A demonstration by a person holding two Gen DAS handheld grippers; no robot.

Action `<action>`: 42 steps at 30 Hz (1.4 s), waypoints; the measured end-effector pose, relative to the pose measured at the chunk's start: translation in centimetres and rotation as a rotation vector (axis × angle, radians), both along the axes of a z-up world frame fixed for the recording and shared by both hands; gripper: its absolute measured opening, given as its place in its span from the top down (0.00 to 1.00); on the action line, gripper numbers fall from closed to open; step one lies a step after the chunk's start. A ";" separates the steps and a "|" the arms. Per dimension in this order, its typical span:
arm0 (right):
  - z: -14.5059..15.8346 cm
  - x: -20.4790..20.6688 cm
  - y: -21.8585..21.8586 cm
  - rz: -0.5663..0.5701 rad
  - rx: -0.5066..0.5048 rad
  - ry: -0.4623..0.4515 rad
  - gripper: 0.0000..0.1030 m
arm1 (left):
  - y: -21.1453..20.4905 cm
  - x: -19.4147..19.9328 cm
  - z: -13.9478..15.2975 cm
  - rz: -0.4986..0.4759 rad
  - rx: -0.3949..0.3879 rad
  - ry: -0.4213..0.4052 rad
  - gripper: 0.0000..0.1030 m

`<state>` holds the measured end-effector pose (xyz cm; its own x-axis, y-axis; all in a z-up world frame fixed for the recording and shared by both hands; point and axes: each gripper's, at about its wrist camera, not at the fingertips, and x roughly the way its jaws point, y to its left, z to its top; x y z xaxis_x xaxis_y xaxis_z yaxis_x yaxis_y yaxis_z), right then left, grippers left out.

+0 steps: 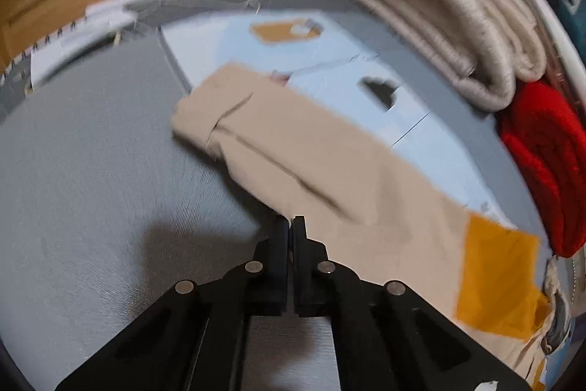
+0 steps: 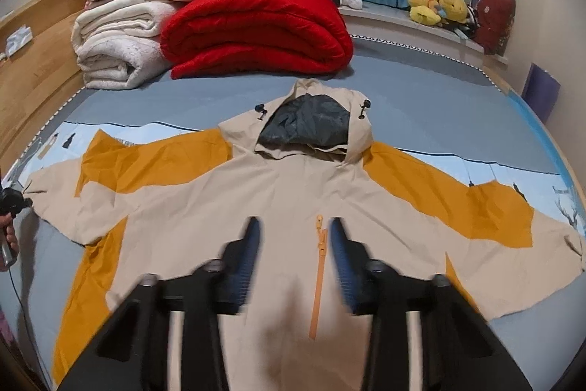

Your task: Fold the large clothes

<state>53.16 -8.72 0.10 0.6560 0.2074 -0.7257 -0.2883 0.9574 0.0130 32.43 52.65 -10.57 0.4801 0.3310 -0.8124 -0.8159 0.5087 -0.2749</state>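
Observation:
A beige and orange hooded jacket (image 2: 278, 193) lies spread front-up on the bed, sleeves out to both sides and hood (image 2: 307, 127) at the far end. My right gripper (image 2: 296, 226) hovers over its chest, open, and the orange zipper (image 2: 318, 266) shows between the blurred fingers. In the left wrist view, the beige sleeve (image 1: 293, 152) runs away to the upper left. My left gripper (image 1: 291, 226) is shut on the sleeve's near edge. That gripper also shows at the far left edge (image 2: 11, 200) beside the sleeve end, held by a hand (image 2: 9, 237).
A light blue printed cloth (image 2: 476, 167) lies under the jacket on the grey sheet (image 1: 91, 171). A folded red blanket (image 2: 256, 32) and rolled white towels (image 2: 117, 46) are stacked at the head end. A wooden bed frame (image 2: 33, 68) runs along the left side.

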 end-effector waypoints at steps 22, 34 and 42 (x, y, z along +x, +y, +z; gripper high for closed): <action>2.0 -4.4 -4.8 -0.080 0.159 0.130 0.62 | -46.2 6.6 13.1 -1.081 -0.026 -0.154 1.00; 1.0 -5.8 -6.3 -0.084 0.166 0.140 0.83 | -43.3 5.7 11.3 -0.913 -0.132 -0.036 0.68; -0.1 -5.2 -3.0 -0.006 0.186 0.183 0.83 | -37.6 6.4 3.9 -0.716 -0.365 0.113 0.69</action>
<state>47.97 -11.76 -0.05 0.5186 0.3449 -0.7823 -0.2589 0.9354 0.2407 38.84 15.04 -6.62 0.3836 -0.3203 -0.8662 -0.3590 0.8124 -0.4595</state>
